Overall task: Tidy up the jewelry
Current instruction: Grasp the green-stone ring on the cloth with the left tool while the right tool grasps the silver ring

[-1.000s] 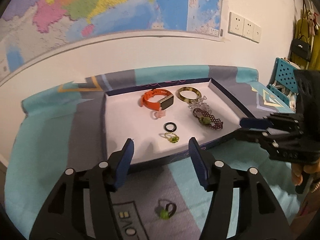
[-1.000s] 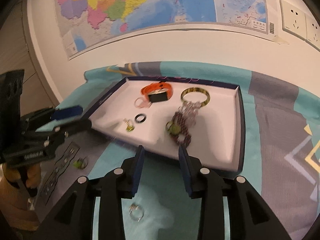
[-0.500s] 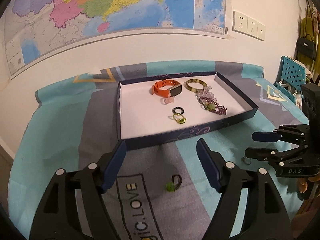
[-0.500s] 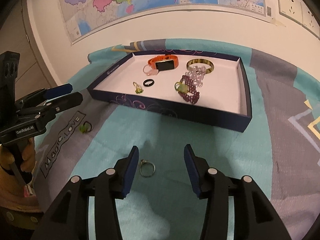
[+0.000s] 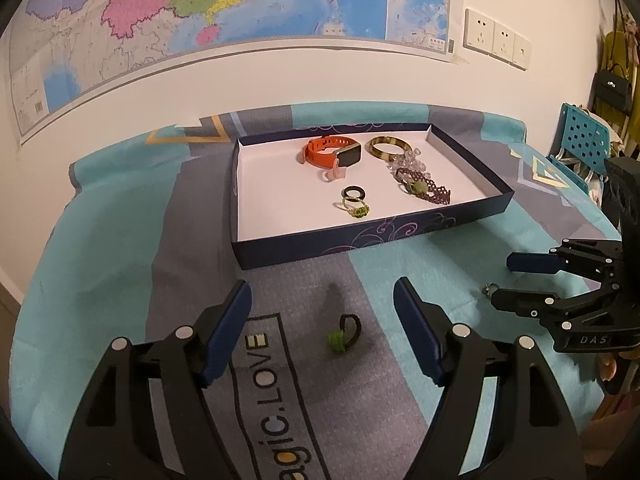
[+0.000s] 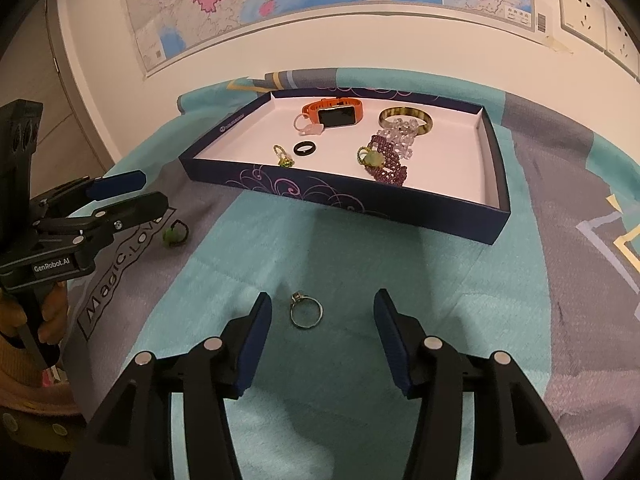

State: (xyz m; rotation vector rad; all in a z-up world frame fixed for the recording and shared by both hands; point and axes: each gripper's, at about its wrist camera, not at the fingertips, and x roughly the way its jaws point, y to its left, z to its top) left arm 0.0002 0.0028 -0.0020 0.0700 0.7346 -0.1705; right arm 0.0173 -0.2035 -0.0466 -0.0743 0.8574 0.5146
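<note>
Since a second ago we have drawn both grippers back from the tray (image 5: pixel 400 236) and lowered them over the cloth (image 6: pixel 360 264), so each loose ring that sat low in view now lies between a pair of fingers. Our left gripper (image 5: pixel 323 312) has its jaws spread wide, holding nothing, with the green ring (image 5: pixel 344 334) — a dark band with a fuzzy green bead — resting on the grey stripe between its blue pads. Our right gripper (image 6: pixel 322 330) is likewise released and empty, the silver ring (image 6: pixel 306 312) lying flat on the teal pile just ahead of it, a thin metal hoop with a small setting. Writing shows on the cloth: "Magic.LOVE" in the right view, partly cut off in the left; the left gripper's body reads "GenRobot.AI", and the right one shows "DAS". The tray is a shallow dark-blue cardboard box with purple swirls on its wall and a white floor. Inside it lie an orange watch (image 6: pixel 334 114) with a glossy black face, a mottled bangle (image 6: pixel 406 118), a clear bead bracelet (image 6: pixel 400 136), a woven maroon bracelet (image 6: pixel 386 164), a black ring (image 6: pixel 305 148), a gold ring (image 5: pixel 355 207) with green stones, and a pink ring (image 6: pixel 306 126). A map (image 5: pixel 200 8) and white sockets (image 5: pixel 496 38) hang on the wall.
</note>
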